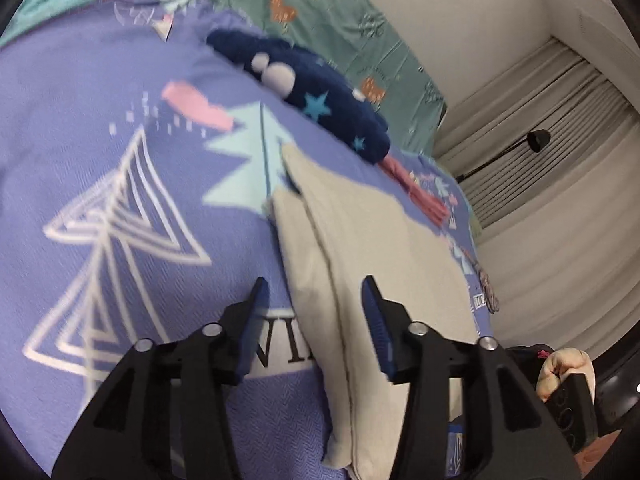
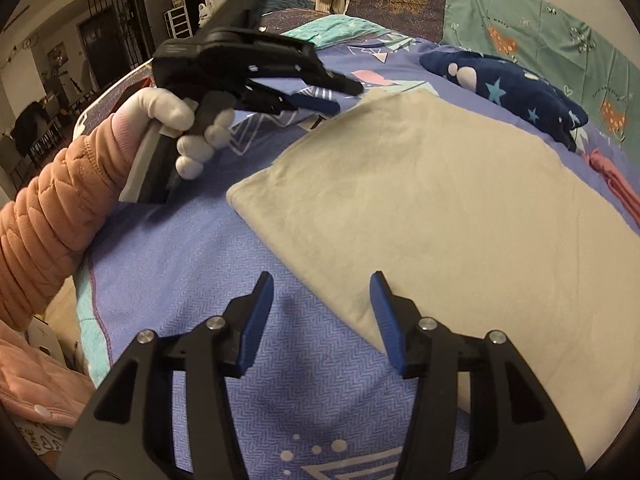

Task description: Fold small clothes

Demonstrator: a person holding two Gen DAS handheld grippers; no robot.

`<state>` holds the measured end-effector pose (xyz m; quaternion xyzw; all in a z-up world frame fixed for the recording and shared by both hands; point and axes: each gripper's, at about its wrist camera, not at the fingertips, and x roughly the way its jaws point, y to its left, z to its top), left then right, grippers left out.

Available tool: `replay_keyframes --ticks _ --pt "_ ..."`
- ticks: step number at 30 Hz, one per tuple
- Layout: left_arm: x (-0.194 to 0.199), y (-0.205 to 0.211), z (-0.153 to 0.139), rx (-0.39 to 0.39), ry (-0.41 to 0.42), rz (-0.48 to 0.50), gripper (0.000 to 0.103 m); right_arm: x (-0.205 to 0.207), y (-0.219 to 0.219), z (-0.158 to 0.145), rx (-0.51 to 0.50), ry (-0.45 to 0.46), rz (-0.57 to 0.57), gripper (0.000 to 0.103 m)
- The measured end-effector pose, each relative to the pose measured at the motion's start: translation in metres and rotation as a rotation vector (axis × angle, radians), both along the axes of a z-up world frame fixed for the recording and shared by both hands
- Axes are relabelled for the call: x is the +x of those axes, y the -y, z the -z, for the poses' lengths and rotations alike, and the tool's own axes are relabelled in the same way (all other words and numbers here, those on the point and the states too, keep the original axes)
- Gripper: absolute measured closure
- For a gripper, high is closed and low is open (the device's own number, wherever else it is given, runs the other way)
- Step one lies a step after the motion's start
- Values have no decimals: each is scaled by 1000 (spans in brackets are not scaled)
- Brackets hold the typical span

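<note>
Beige folded garment [image 2: 420, 208] lies flat on the purple bedspread [image 2: 192, 264], its near corner at 12 o'clock of the right gripper [image 2: 322, 320]; both grippers' jaws part-open, empty, the left gripper [image 1: 312, 320] astride its edge, probably to regrip.

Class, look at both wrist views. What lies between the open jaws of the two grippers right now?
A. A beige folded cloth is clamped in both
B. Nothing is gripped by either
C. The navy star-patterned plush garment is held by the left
B: the left gripper and right gripper both stand open above the beige folded cloth and the purple patterned bedspread, pads pressing on nothing.
</note>
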<state>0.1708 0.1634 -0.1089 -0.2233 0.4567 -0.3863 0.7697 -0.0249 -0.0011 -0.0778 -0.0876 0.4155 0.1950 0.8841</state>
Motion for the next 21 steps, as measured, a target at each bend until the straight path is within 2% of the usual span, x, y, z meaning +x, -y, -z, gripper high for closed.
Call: replay_keyframes --ticks 3,7,10,12,15,16,17,18,19,21 --pt "-9 5 6 -24 46 -1 47 -2 -11 3 -91 38 5 45" --pt "-7 0 10 -57 27 -4 47 1 -27 12 -179 56 -1 45" --pt "-15 -10 -1 -27 24 -55 47 3 -44 13 -273 129 -28 45" --pt "-31 -26 -15 -40 77 -87 47 3 -49 11 -293 159 -52 45" --pt "-73 -55 -33 -38 171 -89 48 7 -41 7 -256 157 -49 45" --pt "-85 -61 -35 -32 184 -78 50 9 -36 6 -243 154 -39 45" --pt "-100 -66 -35 -16 192 -57 69 12 -26 4 -212 139 -22 45" --pt "-113 -68 -33 -1 190 -23 91 14 -19 2 -182 122 -8 45" --pt "-123 -70 -31 3 188 1 95 16 -10 0 -144 99 9 45" --pt "-145 -69 -29 14 196 67 96 18 11 -5 -74 52 62 45"
